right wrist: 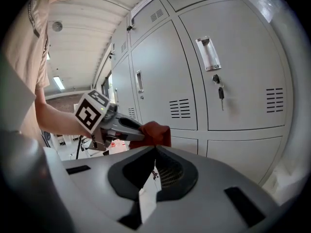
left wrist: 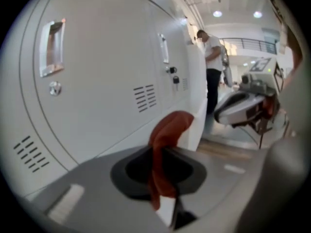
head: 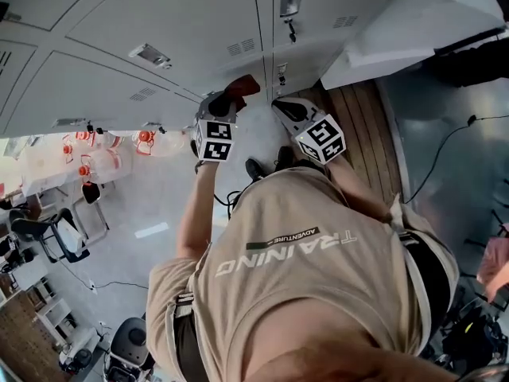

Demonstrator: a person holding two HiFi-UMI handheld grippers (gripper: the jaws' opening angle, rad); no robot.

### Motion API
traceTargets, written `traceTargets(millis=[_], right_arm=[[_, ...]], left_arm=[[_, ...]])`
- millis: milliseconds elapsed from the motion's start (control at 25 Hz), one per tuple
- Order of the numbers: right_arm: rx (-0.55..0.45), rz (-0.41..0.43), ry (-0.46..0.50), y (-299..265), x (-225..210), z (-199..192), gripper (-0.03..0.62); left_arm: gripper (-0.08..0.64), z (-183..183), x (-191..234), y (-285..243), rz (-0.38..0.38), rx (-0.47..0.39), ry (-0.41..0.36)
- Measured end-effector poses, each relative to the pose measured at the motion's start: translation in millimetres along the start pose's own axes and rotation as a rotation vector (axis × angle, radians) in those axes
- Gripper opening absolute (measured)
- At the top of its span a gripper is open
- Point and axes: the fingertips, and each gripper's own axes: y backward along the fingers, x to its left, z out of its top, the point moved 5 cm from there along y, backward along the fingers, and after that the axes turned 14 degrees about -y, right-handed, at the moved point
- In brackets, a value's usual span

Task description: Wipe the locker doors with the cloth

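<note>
A bank of grey metal lockers fills the upper part of the head view and is seen close up in the left gripper view and the right gripper view. Below it, the wearer's beige T-shirt takes up much of the head view, and a strip of wooden planking is seen along the foot of the lockers. A second person is seen standing farther along the row.

The left gripper is held out at the lockers, its marker cube turned to the camera. In its own view the jaws are pinched on a red cloth, which rises between them and folds over at the tips. The cloth is seen just beside a lower locker door; whether it touches the door cannot be judged from these angles. From the right gripper view the left gripper and the cloth are seen in front of the lower doors.

The right gripper is held just beside the left one, apart from the cloth. In its own view the jaws are pressed together at the tips, with nothing held between them.

On the nearest door a recessed handle, a key in its lock and vent slots are seen.
</note>
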Motion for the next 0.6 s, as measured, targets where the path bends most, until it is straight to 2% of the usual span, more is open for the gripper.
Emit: traceTargets(millis=[120, 320, 600], right_arm=[[0.005, -0.003, -0.003, -7, 8, 0, 0.017], [-0.006, 0.026, 0.031, -15, 36, 7, 0.015], [-0.100, 0.067, 0.115, -22, 68, 46, 0.016]], left_arm=[[0.054, 3, 1, 27, 0.061, -0.055, 0.020], [0.054, 9, 5, 75, 0.110, -0.154, 0.135], [0.054, 12, 37, 123, 0.213, -0.261, 0.220]])
